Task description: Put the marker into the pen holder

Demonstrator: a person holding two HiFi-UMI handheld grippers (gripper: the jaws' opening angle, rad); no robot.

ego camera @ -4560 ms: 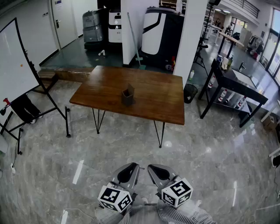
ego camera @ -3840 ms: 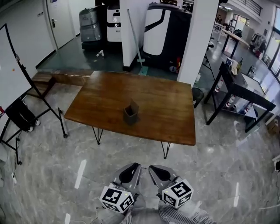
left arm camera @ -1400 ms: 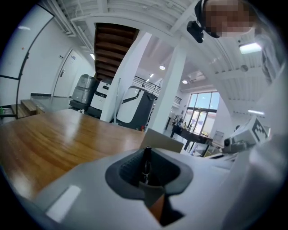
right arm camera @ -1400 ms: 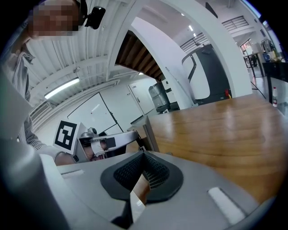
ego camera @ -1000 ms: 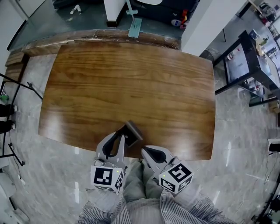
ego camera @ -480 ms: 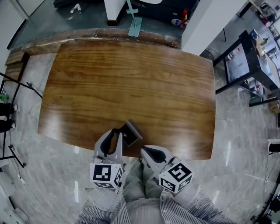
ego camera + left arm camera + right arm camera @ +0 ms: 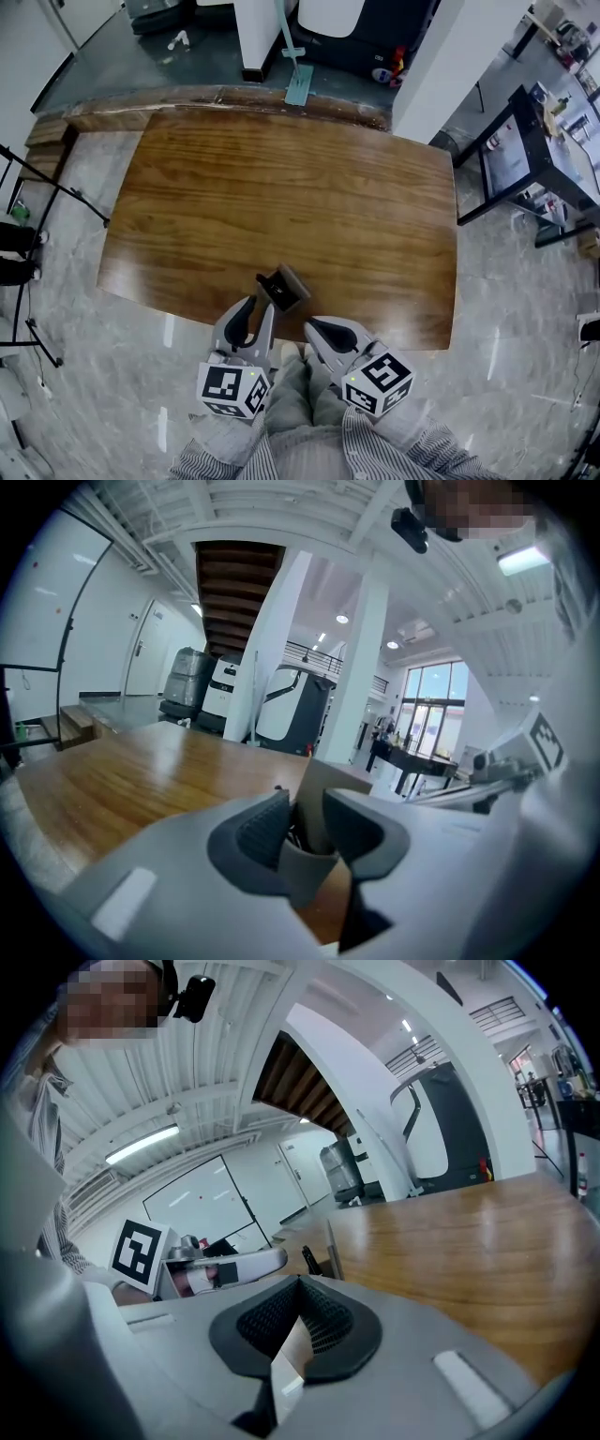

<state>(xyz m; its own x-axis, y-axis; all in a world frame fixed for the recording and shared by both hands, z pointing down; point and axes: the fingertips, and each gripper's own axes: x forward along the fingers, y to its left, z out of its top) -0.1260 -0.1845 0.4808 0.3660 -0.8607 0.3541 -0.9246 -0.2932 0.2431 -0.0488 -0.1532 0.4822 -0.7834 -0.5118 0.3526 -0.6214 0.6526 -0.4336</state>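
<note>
L gripper point(image 7: 305, 808): jaws spreading, pinching nothing.
Marker point(image 7: 308, 1261): just ahead of L jaws, standing in pen holder point(image 7: 328, 775), tip out.
R gripper point(image 7: 300, 1288): beside L, pressed together, empty.
Table point(image 7: 281, 187): near edge close under both.
Risk: prob. snagging holder rim on pull-back, tipping it off edge.
</note>
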